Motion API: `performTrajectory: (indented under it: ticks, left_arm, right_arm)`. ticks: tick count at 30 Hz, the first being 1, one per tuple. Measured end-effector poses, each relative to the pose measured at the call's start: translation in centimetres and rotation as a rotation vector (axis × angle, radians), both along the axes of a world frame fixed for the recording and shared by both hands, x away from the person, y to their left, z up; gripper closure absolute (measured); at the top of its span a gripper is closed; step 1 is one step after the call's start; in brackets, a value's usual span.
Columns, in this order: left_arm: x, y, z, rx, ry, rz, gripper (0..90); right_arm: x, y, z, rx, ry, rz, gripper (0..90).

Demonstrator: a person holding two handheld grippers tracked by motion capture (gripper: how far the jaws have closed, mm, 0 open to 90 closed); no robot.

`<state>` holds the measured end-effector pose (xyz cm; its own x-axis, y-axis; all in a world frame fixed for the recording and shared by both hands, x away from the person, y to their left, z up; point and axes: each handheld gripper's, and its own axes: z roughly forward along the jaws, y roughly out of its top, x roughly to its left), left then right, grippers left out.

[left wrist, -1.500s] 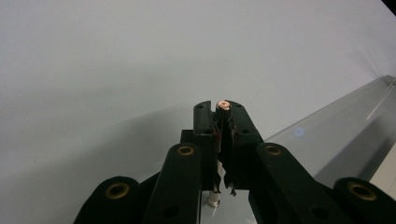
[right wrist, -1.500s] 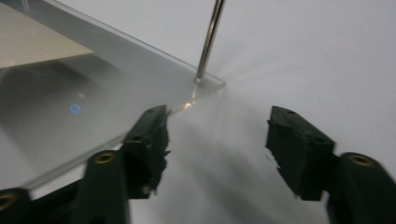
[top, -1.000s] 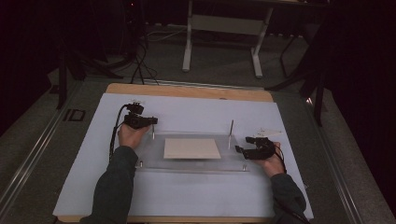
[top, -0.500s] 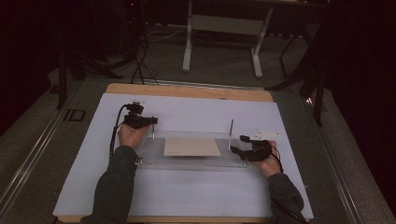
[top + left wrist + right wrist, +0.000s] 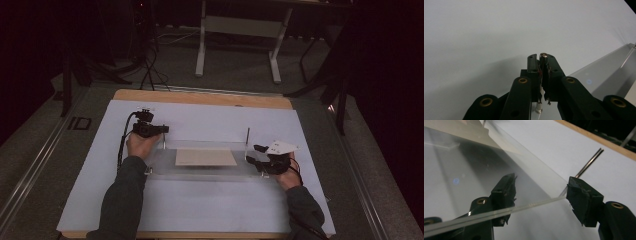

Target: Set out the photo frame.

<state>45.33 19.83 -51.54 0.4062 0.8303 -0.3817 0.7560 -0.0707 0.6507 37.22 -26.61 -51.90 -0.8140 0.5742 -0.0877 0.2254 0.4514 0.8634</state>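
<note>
The left tongs (image 5: 543,75) clamp a thin metal rod (image 5: 543,55), its lower length hidden between the pads. The right tongs (image 5: 541,195), just closing, straddle the clear plate's (image 5: 461,170) corner at mid-frame on the bench (image 5: 210,120), pads not pressing; its edges are faint.

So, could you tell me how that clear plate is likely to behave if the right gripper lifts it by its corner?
The clear plate looks stiff: its edge runs straight past the right gripper. Its glossy surface is probably slippery for the fingers. Lifted by one corner, it may tilt and let the tan sheet on it slide.
</note>
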Motion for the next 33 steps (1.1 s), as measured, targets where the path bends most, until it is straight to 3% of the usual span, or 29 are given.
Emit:
performTrajectory:
  ticks: [6, 25, 29, 30, 33]
  left_arm:
    - [0.0, 0.0, 0.0, -0.002, 0.004, 0.000, 84.3]
    - [0.1, 0.0, -0.1, -0.011, 0.009, 0.006, 82.6]
    - [0.3, -0.5, -0.7, 0.012, 0.033, -0.006, 81.2]
    - [0.4, -1.0, -1.2, 0.040, 0.040, -0.005, 80.2]
    - [0.4, -1.4, -1.6, 0.029, 0.030, -0.018, 79.7]
  right_arm:
    - [0.0, 0.1, 0.0, 0.013, -0.018, 0.019, 37.6]
    - [0.2, 0.2, 0.3, 0.096, -0.002, 0.062, 39.6]
    - [0.3, 0.3, 0.5, 0.093, 0.004, 0.061, 40.2]
    - [0.3, 0.3, 0.5, 0.095, 0.009, 0.059, 40.3]
    - [0.3, 0.3, 0.5, 0.095, 0.012, 0.057, 40.7]
